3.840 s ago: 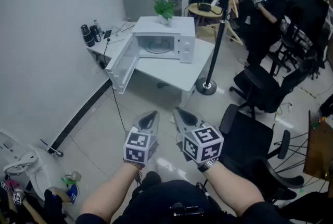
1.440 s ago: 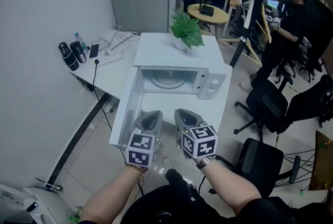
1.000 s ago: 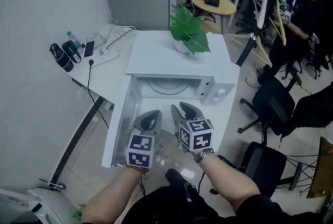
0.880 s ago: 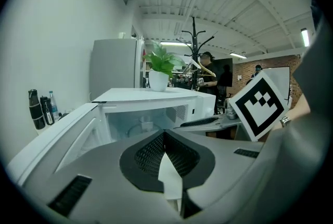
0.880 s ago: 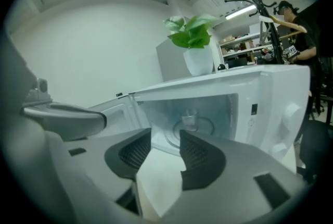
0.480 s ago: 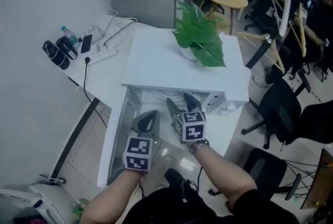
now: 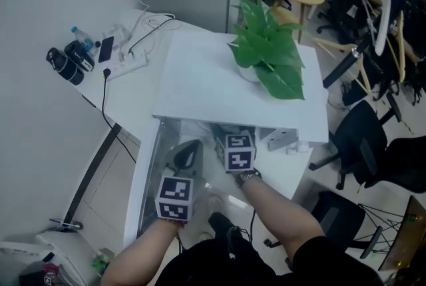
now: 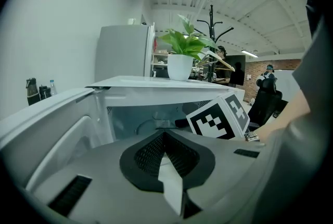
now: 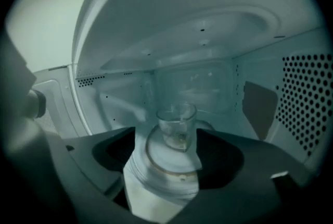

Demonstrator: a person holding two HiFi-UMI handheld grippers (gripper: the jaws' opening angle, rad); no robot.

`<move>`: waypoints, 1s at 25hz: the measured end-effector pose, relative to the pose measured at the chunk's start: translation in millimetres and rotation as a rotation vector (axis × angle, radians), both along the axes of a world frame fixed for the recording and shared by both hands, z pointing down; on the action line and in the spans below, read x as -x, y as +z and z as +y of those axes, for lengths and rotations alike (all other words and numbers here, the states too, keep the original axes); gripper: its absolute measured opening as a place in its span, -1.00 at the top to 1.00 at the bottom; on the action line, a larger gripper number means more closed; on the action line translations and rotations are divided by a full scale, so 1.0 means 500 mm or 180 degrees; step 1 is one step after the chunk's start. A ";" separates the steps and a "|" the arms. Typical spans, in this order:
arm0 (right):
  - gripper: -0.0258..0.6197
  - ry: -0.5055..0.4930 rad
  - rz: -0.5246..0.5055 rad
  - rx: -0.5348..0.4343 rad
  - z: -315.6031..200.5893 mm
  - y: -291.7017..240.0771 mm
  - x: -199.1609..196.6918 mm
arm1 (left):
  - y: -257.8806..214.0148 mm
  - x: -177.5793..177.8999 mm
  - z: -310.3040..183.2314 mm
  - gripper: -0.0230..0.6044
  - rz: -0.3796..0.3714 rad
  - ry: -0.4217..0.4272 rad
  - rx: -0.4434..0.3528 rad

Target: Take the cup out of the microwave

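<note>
A clear glass cup (image 9: pixel 177 125) stands upright on the turntable inside the white microwave (image 7: pixel 219 78). The microwave's door (image 7: pixel 143 171) hangs open to the left. My right gripper (image 9: pixel 171 152) reaches into the cavity. Its jaws are opening wide, and the cup stands just ahead in the gap, untouched. In the head view only its marker cube (image 7: pixel 238 151) shows; the fingertips are hidden under the microwave's roof. My left gripper (image 7: pixel 188 148) hovers in front of the opening beside the door, jaws shut and empty; it shows again in its own view as left gripper (image 8: pixel 165 137).
A potted green plant (image 7: pixel 266 58) sits on top of the microwave. Dark bottles (image 7: pixel 63 62) and a power strip (image 7: pixel 126 64) lie on the table at the far left by the wall. Black office chairs (image 7: pixel 363 138) stand to the right.
Both grippers moved forward and down toward the microwave. The right one went into the cavity and its jaws spread apart. The left one stayed shut outside.
</note>
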State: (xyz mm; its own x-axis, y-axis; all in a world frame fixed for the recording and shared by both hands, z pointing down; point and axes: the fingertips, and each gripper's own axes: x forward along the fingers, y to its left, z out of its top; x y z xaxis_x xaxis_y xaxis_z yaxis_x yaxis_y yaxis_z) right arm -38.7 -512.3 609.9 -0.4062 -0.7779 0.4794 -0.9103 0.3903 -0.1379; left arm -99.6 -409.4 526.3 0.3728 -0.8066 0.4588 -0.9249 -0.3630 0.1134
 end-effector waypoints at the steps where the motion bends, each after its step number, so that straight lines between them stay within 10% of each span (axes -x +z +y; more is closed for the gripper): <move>1: -0.32 0.0012 0.0012 -0.0002 -0.007 0.004 0.000 | 0.002 0.001 -0.003 0.94 -0.0001 -0.0002 0.0003; 25: -0.29 0.0087 0.0171 -0.0102 -0.096 0.035 0.014 | 0.032 0.026 -0.032 0.94 -0.0049 -0.0098 0.0088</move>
State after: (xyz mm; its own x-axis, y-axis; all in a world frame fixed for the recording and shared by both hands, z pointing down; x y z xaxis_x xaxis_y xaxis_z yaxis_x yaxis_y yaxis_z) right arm -45.6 -560.3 627.4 -0.3590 -0.8037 0.4746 -0.9264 0.3687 -0.0763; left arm -112.8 -425.1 542.2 0.3406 -0.8045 0.4865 -0.9373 -0.3312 0.1086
